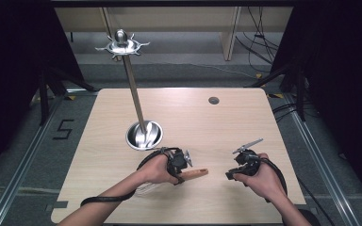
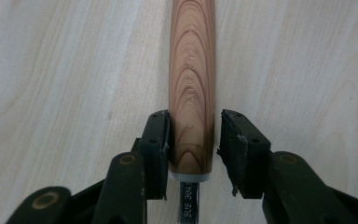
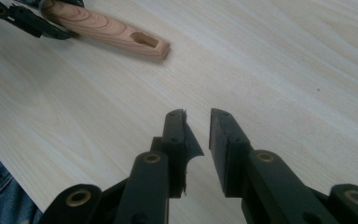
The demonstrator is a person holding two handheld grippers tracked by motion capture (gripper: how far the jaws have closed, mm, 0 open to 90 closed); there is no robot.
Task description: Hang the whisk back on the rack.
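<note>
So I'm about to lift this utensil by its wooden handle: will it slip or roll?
The wooden handle looks rounded and smooth, so it may roll if nudged. It is probably stiff. The left gripper touches it with one pad only, so it might slip until both press.

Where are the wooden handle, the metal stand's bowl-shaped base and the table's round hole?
wooden handle (image 2: 191, 88), left gripper view, mid-shaft.
metal stand's base (image 1: 154, 135), high view, bowl rim.
round hole (image 1: 213, 100), high view, its centre.

A wooden-handled utensil (image 1: 194, 174) lies on the table (image 1: 245, 117) between the two hands. Behind it, toward the left, stands a metal stand (image 1: 143, 134).
</note>
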